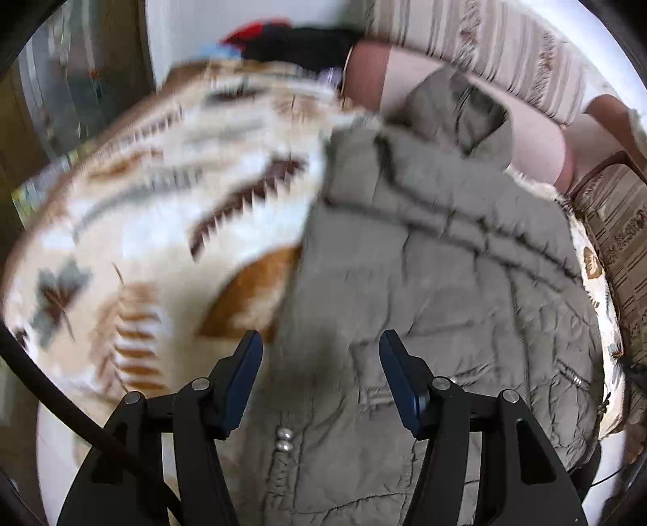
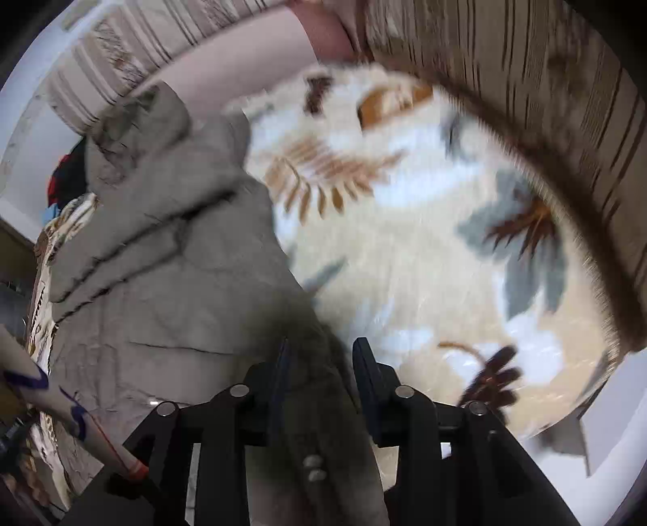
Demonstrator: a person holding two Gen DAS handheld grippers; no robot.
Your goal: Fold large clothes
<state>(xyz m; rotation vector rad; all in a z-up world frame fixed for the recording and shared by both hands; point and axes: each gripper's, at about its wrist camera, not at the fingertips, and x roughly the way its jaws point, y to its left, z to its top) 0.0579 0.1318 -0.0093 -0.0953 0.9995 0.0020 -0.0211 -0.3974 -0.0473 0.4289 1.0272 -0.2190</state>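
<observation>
A grey-green padded jacket (image 1: 445, 283) lies on a fluffy cream blanket with a leaf pattern (image 1: 141, 226). My left gripper (image 1: 319, 344) hangs just above the jacket's left edge, near its metal snaps (image 1: 284, 440). Its jaws stand wide apart, both pad faces bare, with no cloth between them. In the right wrist view the jacket (image 2: 161, 263) fills the left half. A dark fold of the jacket's edge, bearing two snaps (image 2: 314, 467), rises between the fingers of my right gripper (image 2: 321, 348), which is shut on it. The blanket (image 2: 424, 242) is blurred.
A striped sofa back (image 1: 505, 44) and pink cushions (image 1: 538, 141) border the blanket at the far side. A pile of red and black clothes (image 1: 291, 38) lies beyond the blanket. A pale tube-like thing with purple marks (image 2: 28, 376) is at the left edge of the right wrist view.
</observation>
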